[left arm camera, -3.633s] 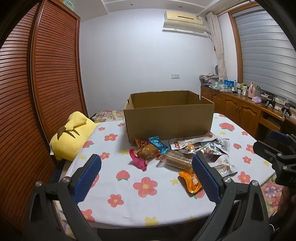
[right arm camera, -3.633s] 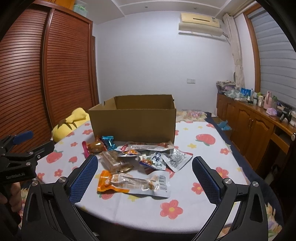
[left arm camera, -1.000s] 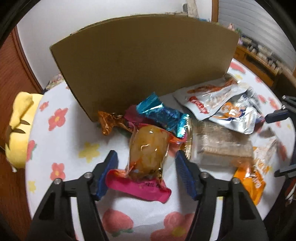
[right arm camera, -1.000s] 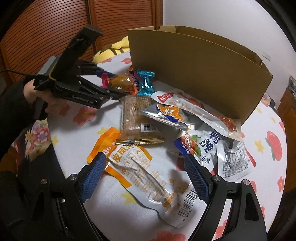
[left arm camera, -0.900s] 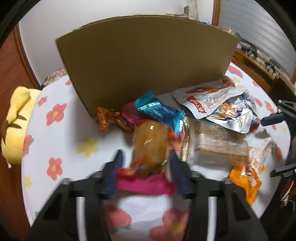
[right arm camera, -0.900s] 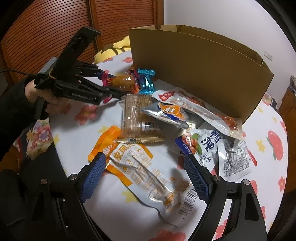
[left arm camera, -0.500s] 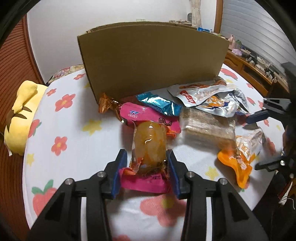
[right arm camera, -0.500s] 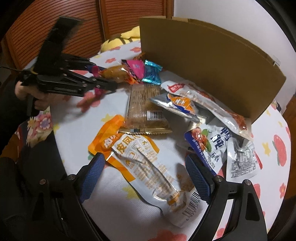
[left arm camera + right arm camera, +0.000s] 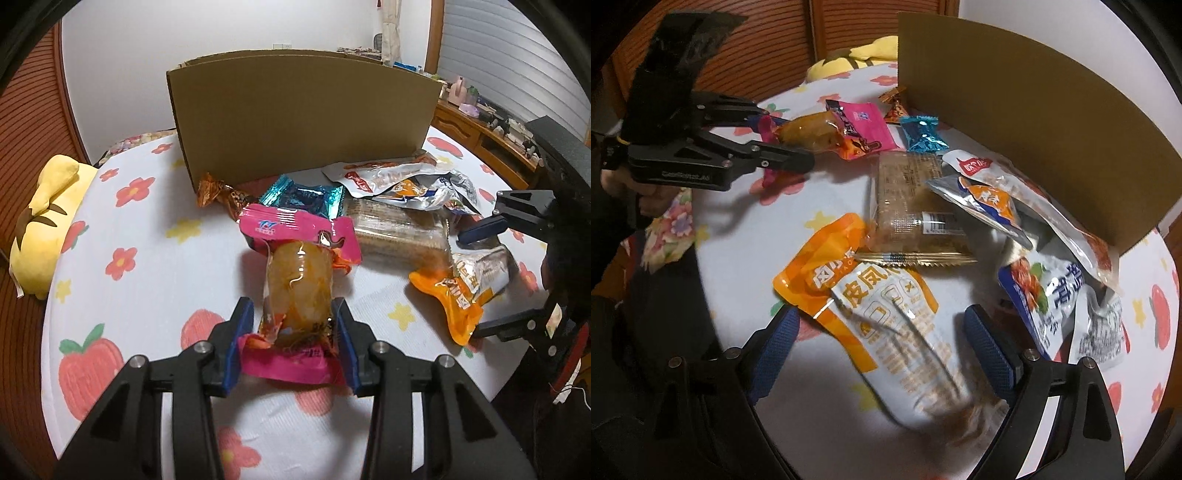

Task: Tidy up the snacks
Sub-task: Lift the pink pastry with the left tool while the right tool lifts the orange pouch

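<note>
While left gripper (image 9: pixel 294 325) jaws clamp the amber snack packet (image 9: pixel 298 291); right gripper (image 9: pixel 881 338) jaws widen, straddling the orange pouch (image 9: pixel 886 314).

Cardboard box (image 9: pixel 303 114) wall blocks far side; bare tablecloth (image 9: pixel 147 266) left of snack pile (image 9: pixel 923 206).

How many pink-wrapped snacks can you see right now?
2: one amber-filled packet clamped in the left tool, one flat pink packet just behind it. Others may hide under the pile.
</note>
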### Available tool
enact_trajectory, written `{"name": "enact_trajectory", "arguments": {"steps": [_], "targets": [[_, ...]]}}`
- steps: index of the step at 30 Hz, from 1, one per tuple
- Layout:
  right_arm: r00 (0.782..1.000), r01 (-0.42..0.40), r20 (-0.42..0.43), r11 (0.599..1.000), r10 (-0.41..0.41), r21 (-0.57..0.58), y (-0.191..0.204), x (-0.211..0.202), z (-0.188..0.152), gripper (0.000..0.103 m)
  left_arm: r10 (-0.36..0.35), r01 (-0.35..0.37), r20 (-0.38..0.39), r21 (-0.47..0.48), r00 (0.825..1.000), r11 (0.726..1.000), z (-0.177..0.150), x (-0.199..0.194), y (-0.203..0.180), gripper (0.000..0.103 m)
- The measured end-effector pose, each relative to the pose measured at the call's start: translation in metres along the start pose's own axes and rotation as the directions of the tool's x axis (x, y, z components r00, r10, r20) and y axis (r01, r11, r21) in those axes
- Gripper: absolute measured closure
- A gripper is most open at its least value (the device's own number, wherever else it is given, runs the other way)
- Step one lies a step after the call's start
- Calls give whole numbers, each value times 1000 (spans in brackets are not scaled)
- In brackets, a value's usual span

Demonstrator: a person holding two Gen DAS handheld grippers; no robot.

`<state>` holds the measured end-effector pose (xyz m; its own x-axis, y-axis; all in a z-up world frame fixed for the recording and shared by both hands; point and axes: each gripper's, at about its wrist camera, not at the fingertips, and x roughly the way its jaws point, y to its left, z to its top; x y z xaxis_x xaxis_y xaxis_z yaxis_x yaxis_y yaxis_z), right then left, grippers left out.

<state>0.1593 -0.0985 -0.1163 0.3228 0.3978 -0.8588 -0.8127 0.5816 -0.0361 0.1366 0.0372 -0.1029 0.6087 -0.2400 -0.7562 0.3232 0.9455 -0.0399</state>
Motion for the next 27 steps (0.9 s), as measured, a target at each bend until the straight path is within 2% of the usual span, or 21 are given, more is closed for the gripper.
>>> {"name": "enact_trajectory", "arguments": {"steps": [5,8,11,18,20,27], "targets": [[1000,-1,-4,1000,1,15,-1,0,-1,13,10,-10,-3,-29,1000,1000,-4,3,3,61],[1000,-1,-4,1000,1,6,3,-2,-1,21,8,-8,9,-40,1000,999,-6,0,3,61],[1000,-3,1,1000,3,9,3,-5,-2,36,7,-6,14,-40,1000,999,-10,-2,0,61],[999,45,20,999,-44,-31,14,-11,-5,53,-2,4,29,-59,1000,998,-16,-9,-3,61],[997,69,27,997,-68,-44,19,-12,-5,55,-1,3,35,-66,999,998,-19,-11,-2,61],[997,57,53,998,-56,-18,17,-14,-5,57,2,1,37,-79,999,997,-23,-13,0,61]]}}
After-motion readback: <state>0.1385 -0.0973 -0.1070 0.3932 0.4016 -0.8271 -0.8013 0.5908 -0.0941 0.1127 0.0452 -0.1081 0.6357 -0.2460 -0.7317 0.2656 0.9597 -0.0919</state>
